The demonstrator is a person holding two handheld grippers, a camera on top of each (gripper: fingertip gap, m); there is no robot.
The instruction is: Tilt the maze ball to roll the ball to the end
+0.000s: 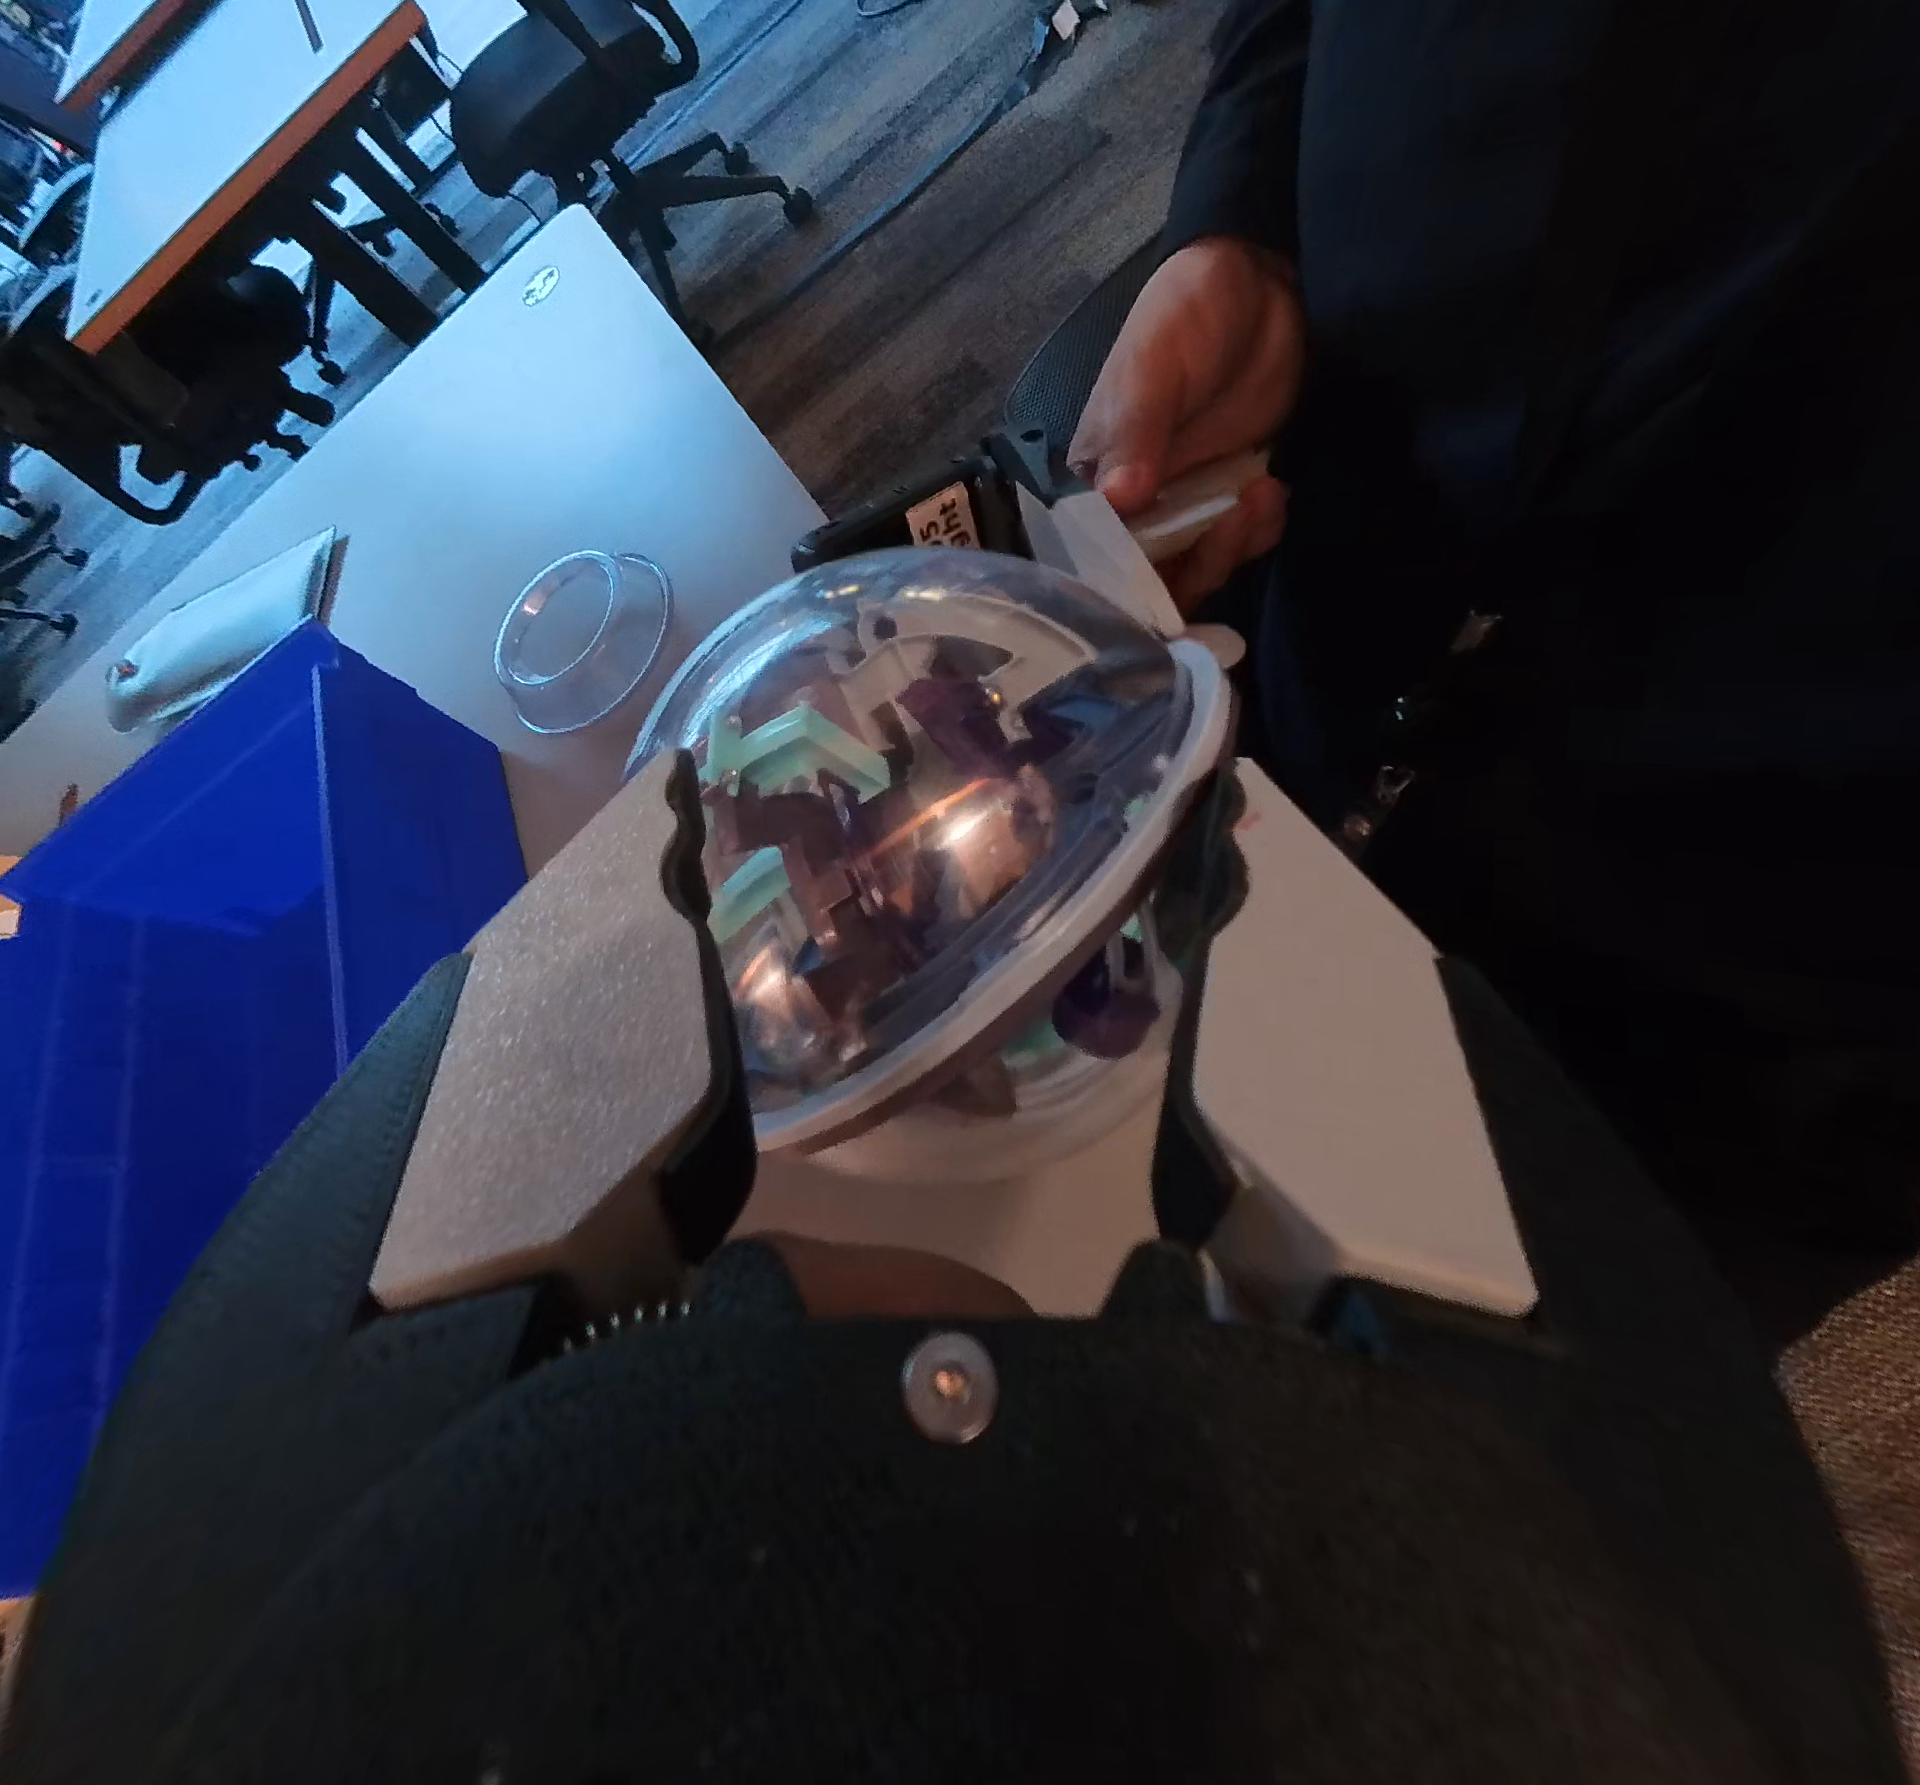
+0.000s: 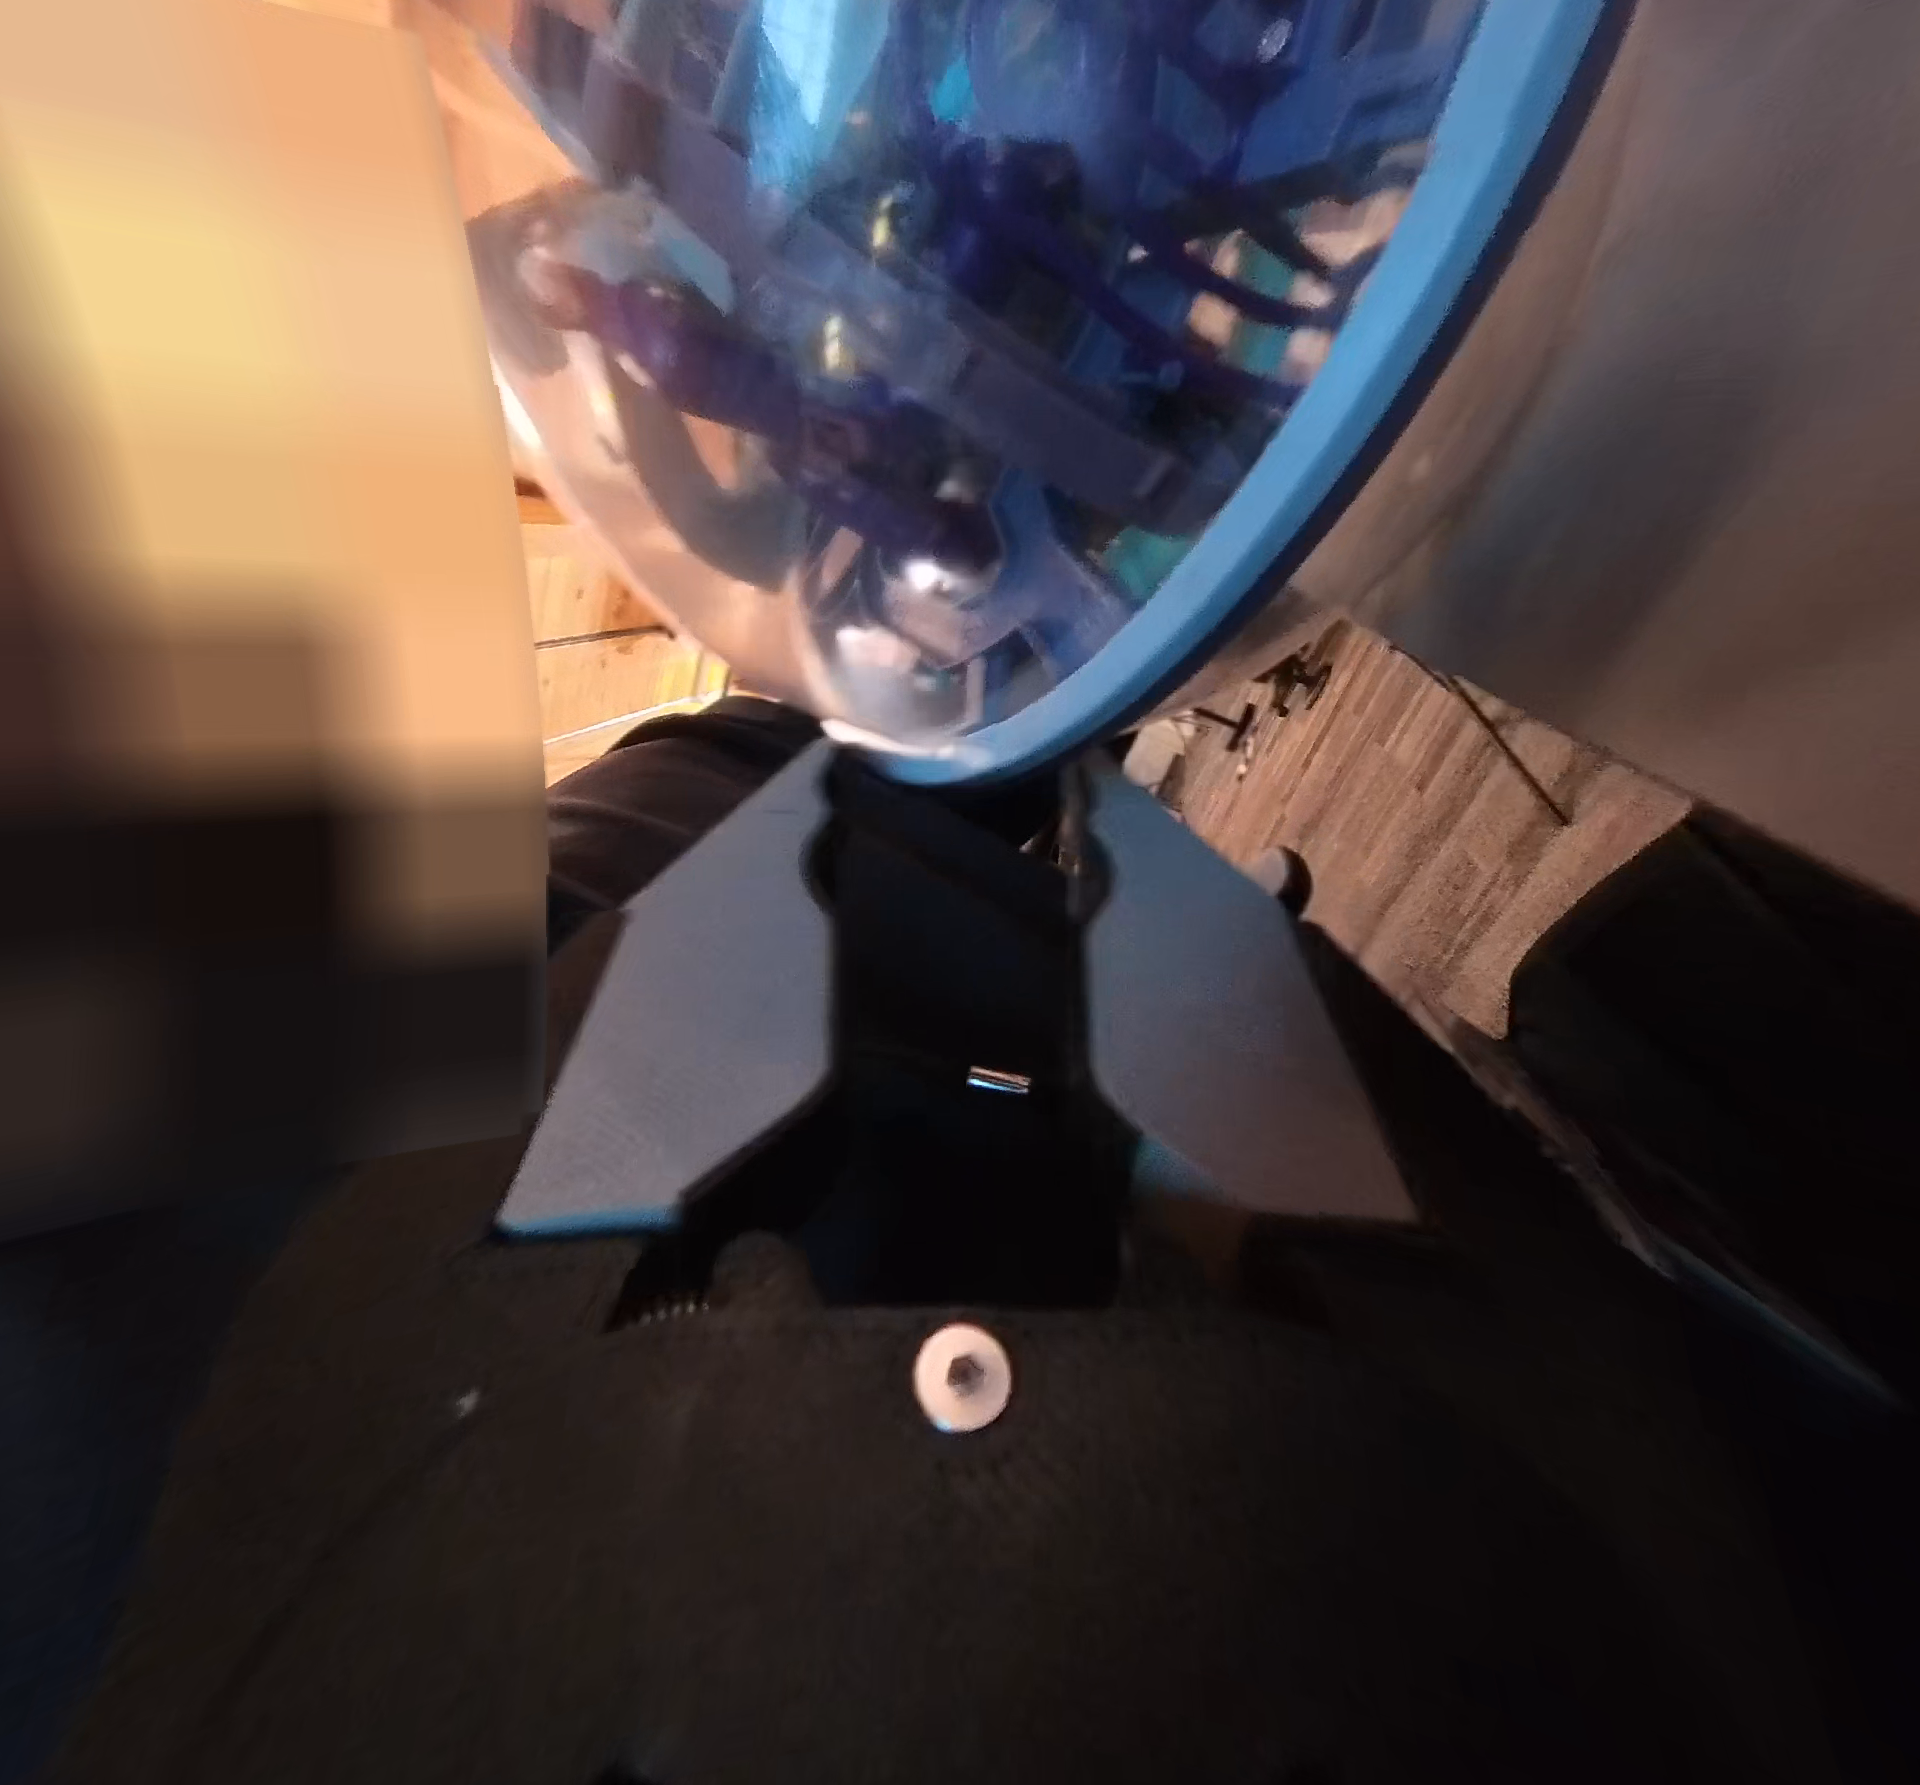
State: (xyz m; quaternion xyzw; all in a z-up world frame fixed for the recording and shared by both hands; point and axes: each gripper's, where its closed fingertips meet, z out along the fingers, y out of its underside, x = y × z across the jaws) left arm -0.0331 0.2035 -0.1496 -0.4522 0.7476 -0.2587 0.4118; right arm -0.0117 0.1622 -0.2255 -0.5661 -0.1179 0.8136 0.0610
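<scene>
The maze ball (image 1: 935,852) is a clear sphere with a pale rim around its middle and green and purple tracks inside. It is held in the air, tilted. My left gripper (image 1: 951,831) is shut on it, one finger on each side of the sphere. My right gripper (image 1: 1039,530) reaches in from the far side, held by a person's hand (image 1: 1184,385). In the right wrist view the ball (image 2: 935,281) fills the top, and its blue-looking rim (image 2: 1351,447) sits between the tips of my right gripper (image 2: 956,779). I cannot pick out the small ball for certain.
A blue bin (image 1: 208,904) stands at the left on a white table (image 1: 468,447). A clear plastic stand (image 1: 582,639) and a folded white cloth (image 1: 229,623) lie behind it. A person in dark clothes (image 1: 1558,385) stands at the right. Office chairs (image 1: 582,73) and desks are farther back.
</scene>
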